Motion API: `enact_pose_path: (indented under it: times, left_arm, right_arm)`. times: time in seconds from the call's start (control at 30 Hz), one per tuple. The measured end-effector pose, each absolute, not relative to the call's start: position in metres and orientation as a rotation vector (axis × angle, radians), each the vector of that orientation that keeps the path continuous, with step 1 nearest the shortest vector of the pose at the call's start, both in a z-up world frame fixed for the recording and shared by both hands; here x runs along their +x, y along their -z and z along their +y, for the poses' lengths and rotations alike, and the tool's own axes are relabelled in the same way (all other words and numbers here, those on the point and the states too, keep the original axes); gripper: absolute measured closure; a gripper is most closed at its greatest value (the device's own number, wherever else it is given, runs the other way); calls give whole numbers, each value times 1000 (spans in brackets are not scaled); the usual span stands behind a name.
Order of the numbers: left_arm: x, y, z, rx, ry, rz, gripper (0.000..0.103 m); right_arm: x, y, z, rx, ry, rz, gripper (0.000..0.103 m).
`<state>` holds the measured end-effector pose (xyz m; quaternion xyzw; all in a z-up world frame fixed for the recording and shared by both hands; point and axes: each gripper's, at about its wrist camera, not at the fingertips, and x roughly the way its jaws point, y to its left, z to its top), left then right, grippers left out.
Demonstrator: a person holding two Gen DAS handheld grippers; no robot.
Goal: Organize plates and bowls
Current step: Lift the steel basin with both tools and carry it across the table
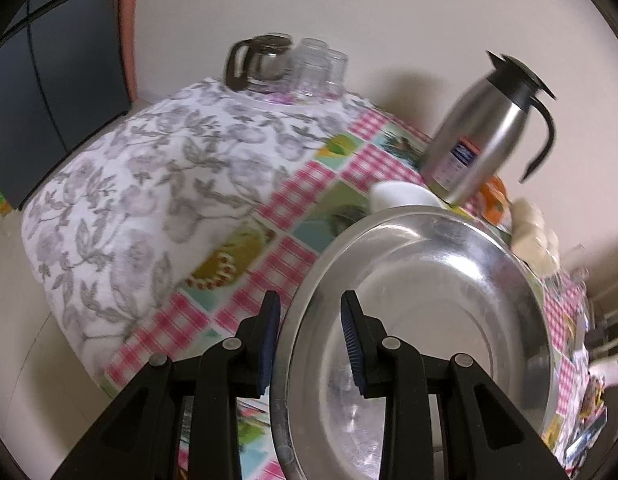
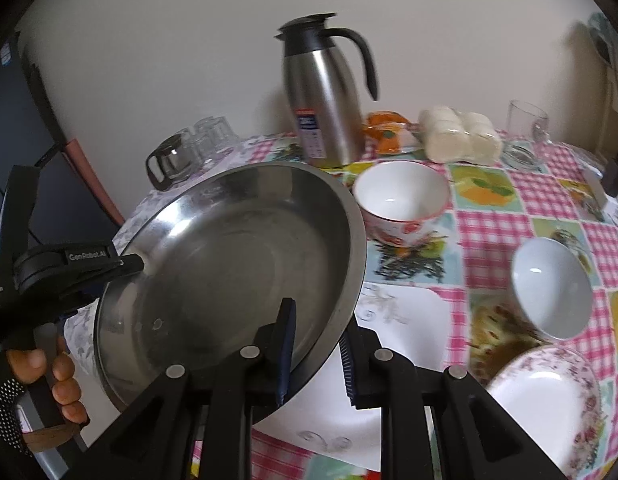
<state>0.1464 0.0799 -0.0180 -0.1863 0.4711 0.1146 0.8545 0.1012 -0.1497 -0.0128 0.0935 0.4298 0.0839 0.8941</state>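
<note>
A large steel dish [image 1: 421, 312] [image 2: 229, 256] hangs tilted above the table, carried between both grippers. My left gripper [image 1: 311, 340] is shut on its left rim, one pad outside and one inside; the right wrist view shows it [image 2: 125, 266] clamped at the dish's left edge. My right gripper [image 2: 317, 354] is shut on the right rim. Under the dish lies a white square plate [image 2: 401, 328]. A red-flowered white bowl [image 2: 401, 200], a plain white bowl [image 2: 549, 288] and a pink-flowered dish [image 2: 549, 400] stand to the right.
A steel thermos jug [image 2: 325, 96] [image 1: 481, 132] stands at the back by the wall. A glass coffee pot [image 1: 261, 64] and upturned glasses [image 1: 321, 64] sit on a grey floral cloth [image 1: 149, 184]. A wrapped white pack [image 2: 461, 136] and a glass mug [image 2: 525, 120] are back right.
</note>
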Motion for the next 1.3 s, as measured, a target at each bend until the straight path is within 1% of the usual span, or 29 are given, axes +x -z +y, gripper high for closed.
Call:
enact_pose_path:
  times: [0.37, 0.6, 0.83, 1.3]
  left_arm:
    - [140, 17, 5, -294, -96, 1015, 71]
    - [139, 24, -27, -249, -45, 1045, 71]
    - [140, 28, -31, -230, -51, 1066, 71]
    - [145, 43, -16, -244, -103, 1117, 71]
  right_arm:
    - [82, 13, -218, 269, -67, 913, 79]
    - [71, 12, -253, 314, -33, 908, 78]
    - [71, 23, -265, 337, -5, 948, 77]
    - [79, 39, -246, 286, -17, 1023, 76]
